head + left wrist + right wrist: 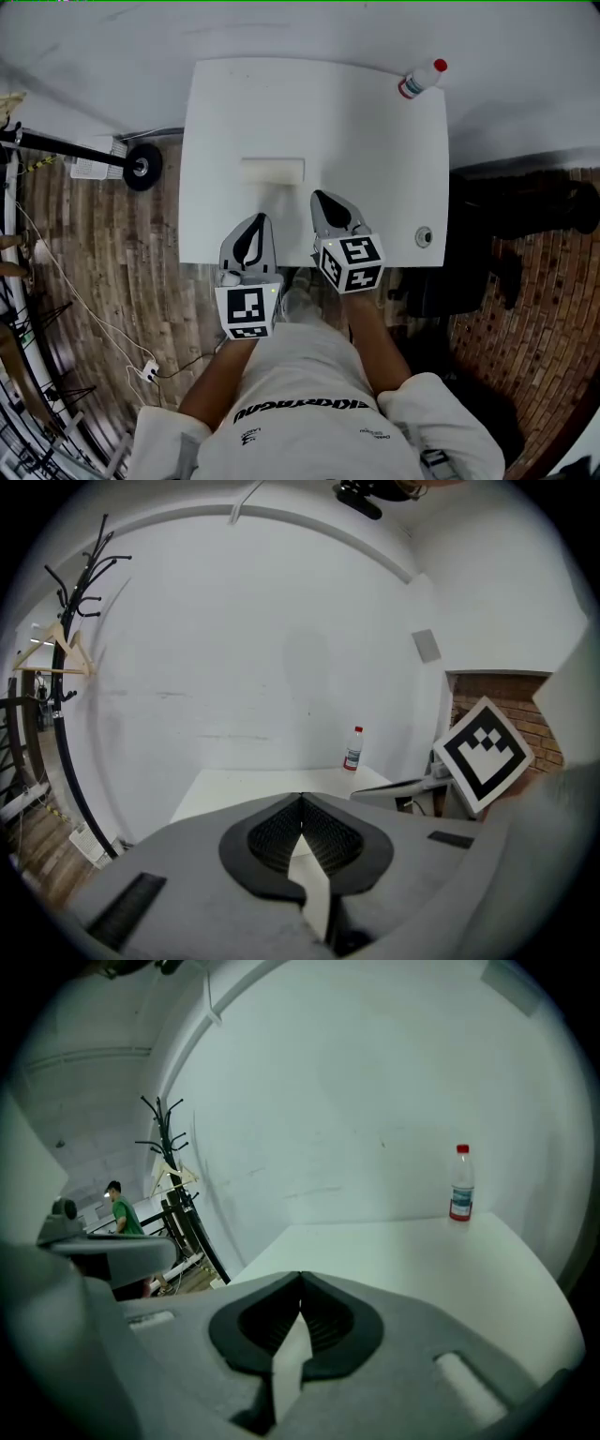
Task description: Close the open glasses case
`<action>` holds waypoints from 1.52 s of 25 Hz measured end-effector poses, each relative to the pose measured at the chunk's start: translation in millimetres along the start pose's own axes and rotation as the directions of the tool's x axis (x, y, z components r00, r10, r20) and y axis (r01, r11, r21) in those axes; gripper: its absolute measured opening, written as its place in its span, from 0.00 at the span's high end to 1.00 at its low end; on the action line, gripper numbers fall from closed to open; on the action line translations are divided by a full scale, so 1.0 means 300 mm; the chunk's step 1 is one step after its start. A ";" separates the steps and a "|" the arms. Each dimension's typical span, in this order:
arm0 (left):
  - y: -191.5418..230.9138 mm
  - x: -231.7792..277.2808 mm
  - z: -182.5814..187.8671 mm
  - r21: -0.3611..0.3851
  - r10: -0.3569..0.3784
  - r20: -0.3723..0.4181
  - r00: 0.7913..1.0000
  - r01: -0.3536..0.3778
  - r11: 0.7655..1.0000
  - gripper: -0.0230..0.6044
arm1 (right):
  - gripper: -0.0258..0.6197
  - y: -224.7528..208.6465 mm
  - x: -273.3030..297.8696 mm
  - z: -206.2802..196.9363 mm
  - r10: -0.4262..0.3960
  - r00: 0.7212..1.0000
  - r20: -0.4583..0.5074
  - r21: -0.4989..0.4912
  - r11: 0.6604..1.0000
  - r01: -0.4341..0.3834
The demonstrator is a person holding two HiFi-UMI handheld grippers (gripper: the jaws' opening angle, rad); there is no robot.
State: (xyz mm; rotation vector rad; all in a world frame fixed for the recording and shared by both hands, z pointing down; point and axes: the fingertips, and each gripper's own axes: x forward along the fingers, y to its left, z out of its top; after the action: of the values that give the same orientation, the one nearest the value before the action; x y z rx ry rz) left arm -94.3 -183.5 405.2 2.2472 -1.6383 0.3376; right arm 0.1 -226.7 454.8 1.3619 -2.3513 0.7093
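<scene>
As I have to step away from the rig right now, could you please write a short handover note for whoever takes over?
Left gripper: jaws together, empty, over the table's near edge.
Right gripper: jaws together, empty, a little closer to the case.
Things: the pale rectangular glasses case lies mid-table on the white table, apart from both grippers. A clear plastic bottle with a red cap stands at the far right corner.
Done: nothing I can confirm; from above I cannot tell whether the lid is up.
Left: check the lid and press it shut if open.
</scene>
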 end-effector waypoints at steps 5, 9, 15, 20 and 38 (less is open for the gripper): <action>-0.041 -0.069 0.070 -0.009 0.001 0.031 1.000 -0.001 1.000 0.97 | 0.96 0.072 -0.130 0.087 0.036 0.995 0.088 0.006 0.999 -0.037; -0.078 -0.111 0.139 0.004 -0.011 0.067 0.998 0.010 1.000 0.97 | 0.96 0.121 -0.224 0.144 0.050 0.988 0.147 -0.021 0.999 -0.048; -0.131 -0.168 0.230 0.045 -0.031 0.104 0.994 0.026 0.999 0.97 | 0.96 0.154 -0.350 0.238 0.053 0.972 0.231 -0.048 0.998 -0.043; -0.175 -0.189 0.280 0.071 -0.061 0.122 0.991 0.053 0.996 0.97 | 0.96 0.162 -0.407 0.294 0.056 0.961 0.269 -0.075 0.996 -0.037; -0.158 -0.169 0.364 0.133 -0.093 0.179 0.979 0.070 0.989 0.97 | 0.96 0.185 -0.425 0.362 0.056 0.943 0.328 -0.103 0.994 -0.024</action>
State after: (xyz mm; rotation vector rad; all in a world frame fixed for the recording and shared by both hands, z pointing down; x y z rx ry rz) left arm -65.6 -170.3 279.9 2.4990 -1.6494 0.2237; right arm 9.9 -175.0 286.3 1.4912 -2.6371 0.3919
